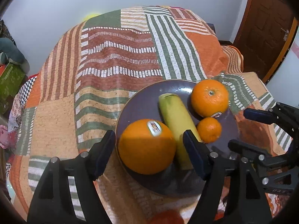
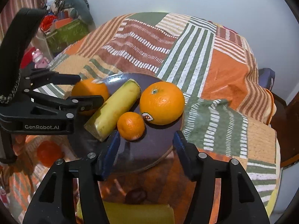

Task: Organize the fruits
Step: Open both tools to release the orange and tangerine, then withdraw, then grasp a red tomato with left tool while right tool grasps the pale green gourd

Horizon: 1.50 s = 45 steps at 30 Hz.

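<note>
A dark purple plate point(image 1: 143, 100) point(image 2: 160, 143) sits on a patchwork cloth. On it lie a stickered large orange point(image 1: 146, 146) point(image 2: 89, 91), a cut banana piece point(image 1: 175, 125) point(image 2: 114, 110), a second large orange point(image 1: 209, 97) point(image 2: 162, 102) and a small mandarin point(image 1: 209, 129) point(image 2: 130, 125). My left gripper point(image 1: 149, 151) point(image 2: 89, 87) is open, its fingers on either side of the stickered orange. My right gripper point(image 2: 146, 149) point(image 1: 237, 127) is open and empty, just before the mandarin at the plate's near edge.
The table point(image 1: 115, 56) point(image 2: 224, 74) carries a striped patchwork cloth. A red-orange object point(image 2: 49, 154) point(image 1: 166, 217) lies near the front edge, a yellow object point(image 2: 138, 212) below it. A wooden door point(image 1: 265, 29) stands at right. Boxes and clutter point(image 2: 65, 28) lie at left.
</note>
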{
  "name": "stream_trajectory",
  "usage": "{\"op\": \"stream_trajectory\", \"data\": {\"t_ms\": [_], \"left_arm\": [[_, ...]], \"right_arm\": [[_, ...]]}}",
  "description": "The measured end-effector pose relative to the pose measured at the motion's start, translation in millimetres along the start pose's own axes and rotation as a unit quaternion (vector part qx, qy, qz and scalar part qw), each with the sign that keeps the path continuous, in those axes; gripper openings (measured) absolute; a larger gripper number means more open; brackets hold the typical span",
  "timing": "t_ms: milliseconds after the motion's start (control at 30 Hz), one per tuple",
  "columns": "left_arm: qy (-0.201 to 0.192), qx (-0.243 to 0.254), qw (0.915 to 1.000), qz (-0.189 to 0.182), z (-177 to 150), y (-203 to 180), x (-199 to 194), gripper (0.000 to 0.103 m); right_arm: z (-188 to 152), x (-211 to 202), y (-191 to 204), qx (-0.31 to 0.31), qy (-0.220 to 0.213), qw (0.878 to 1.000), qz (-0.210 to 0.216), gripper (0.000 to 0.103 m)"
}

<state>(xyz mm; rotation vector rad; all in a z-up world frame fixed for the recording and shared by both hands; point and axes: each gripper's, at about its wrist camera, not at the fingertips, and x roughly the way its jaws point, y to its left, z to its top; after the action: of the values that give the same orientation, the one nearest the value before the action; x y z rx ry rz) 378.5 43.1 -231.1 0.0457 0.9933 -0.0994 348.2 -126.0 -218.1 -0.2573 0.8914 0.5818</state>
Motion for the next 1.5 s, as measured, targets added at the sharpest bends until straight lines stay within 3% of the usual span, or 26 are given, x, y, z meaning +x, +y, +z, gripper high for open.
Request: {"op": "stream_trajectory", "data": {"t_ms": [67, 167, 400, 733, 1033, 1267, 1500], "left_arm": [[-0.003, 0.001, 1.0000, 0.002, -4, -1, -9, 0.074], [-0.010, 0.000, 0.9999, 0.003, -12, 1, -26, 0.074], [-0.017, -0.001, 0.9999, 0.001, -41, 1, -62, 0.079], [0.002, -0.035, 0.9993, -0.013, -98, 8, -79, 0.080], [0.019, -0.047, 0.9986, -0.014, -119, 6, -72, 0.080], [0.017, -0.051, 0.9983, -0.020, -121, 7, -75, 0.080], [0.016, -0.044, 0.9985, -0.027, -124, 2, -75, 0.080]], "right_arm": [[-4, -12, 3, -0.004, -0.008, 1.000, -0.004, 0.057], [-11, -26, 8, -0.005, -0.018, 1.000, -0.006, 0.068], [-39, -53, 29, -0.007, -0.025, 1.000, 0.000, 0.077], [-66, -35, 46, -0.030, 0.005, 0.999, -0.030, 0.078], [-72, -34, 57, -0.068, 0.010, 0.996, -0.061, 0.079], [-86, -49, 33, -0.020, 0.016, 0.999, -0.041, 0.071], [-101, -69, 5, 0.013, 0.016, 0.998, -0.066, 0.070]]}}
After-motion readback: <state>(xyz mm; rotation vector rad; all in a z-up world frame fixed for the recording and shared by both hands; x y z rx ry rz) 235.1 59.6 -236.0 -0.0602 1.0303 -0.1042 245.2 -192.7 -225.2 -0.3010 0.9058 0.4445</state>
